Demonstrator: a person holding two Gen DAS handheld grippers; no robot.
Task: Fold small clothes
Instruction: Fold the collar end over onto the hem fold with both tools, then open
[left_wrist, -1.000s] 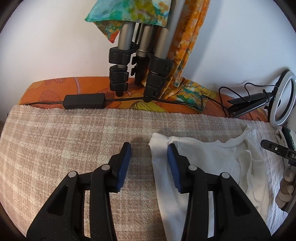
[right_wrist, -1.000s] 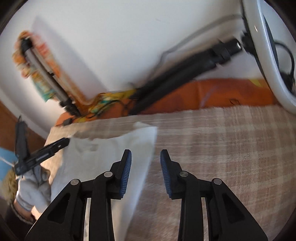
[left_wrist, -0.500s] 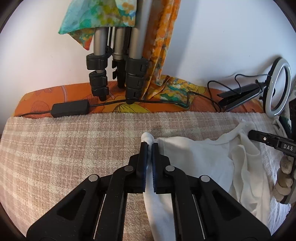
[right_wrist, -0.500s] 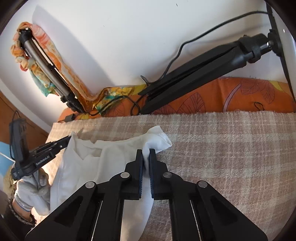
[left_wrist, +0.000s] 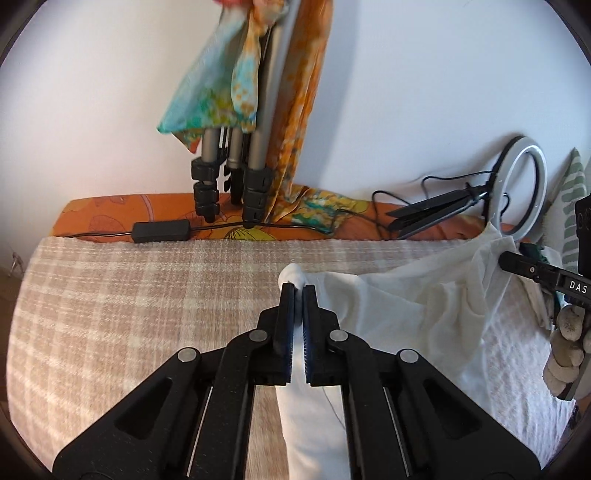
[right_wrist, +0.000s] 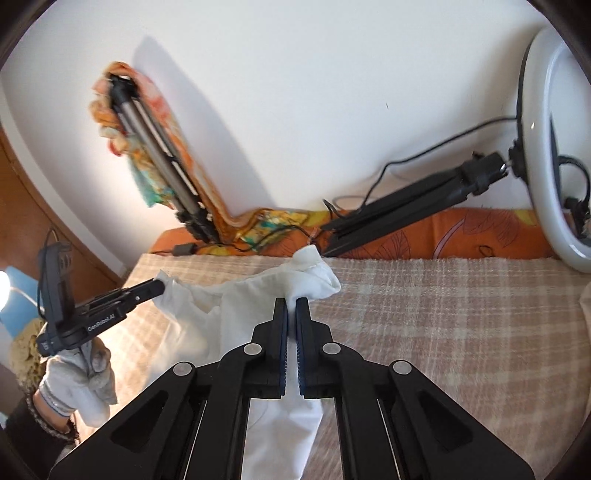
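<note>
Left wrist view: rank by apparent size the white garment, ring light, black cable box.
1. White garment, biggest by far.
2. White ring light.
3. Black rectangular cable box, smallest; it looks close to the ring light, and fisheye edge distortion makes this order unsure.

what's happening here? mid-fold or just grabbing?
Just grabbing. A person with two handheld grippers is working a white garment on a plaid blanket. The left gripper is shut on one corner, the right gripper on another, and the cloth hangs stretched between them, partly raised off the blanket. No fold is laid yet. A tripod and ring light stand behind.
</note>
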